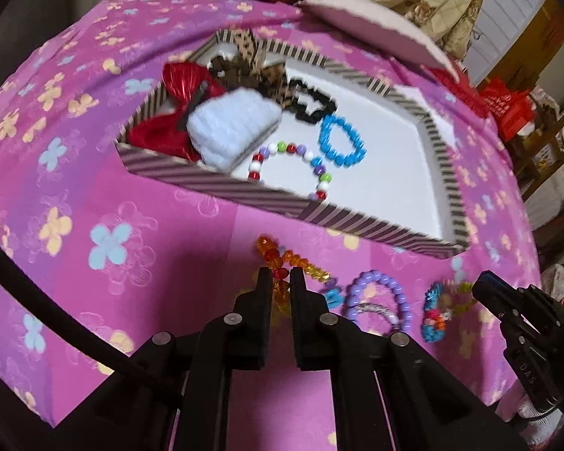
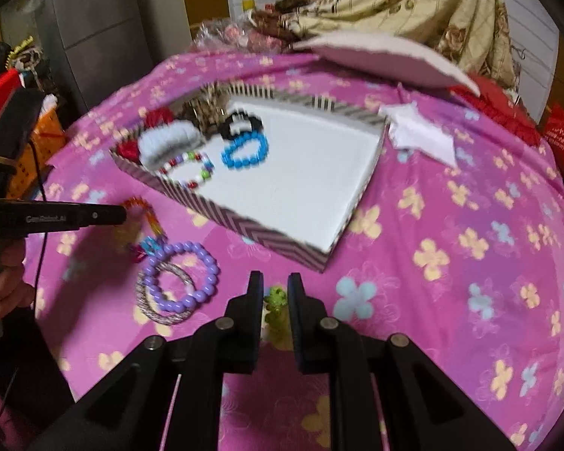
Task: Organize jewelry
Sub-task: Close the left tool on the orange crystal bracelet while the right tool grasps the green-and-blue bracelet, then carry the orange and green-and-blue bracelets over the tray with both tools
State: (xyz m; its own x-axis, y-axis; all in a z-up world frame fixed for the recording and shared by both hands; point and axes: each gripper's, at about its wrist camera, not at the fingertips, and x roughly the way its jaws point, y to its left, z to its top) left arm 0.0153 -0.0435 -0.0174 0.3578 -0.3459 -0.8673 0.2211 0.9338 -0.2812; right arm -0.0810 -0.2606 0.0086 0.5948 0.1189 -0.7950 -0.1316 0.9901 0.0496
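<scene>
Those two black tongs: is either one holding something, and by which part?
Left tongs pinch the orange-red faceted bead bracelet partway along its strand. Right tongs pinch a green bracelet; which part cannot be told.

Black fingers (image 1: 265, 293), silver pivot screws, black cable (image 1: 56, 319).

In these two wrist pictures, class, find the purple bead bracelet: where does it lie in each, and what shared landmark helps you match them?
Left wrist view: purple bead bracelet lies low and right of centre, right of the left gripper.
Right wrist view: purple bead bracelet lies low and left, left of the right gripper.
Shared landmark: the striped box, just beyond it.
</scene>
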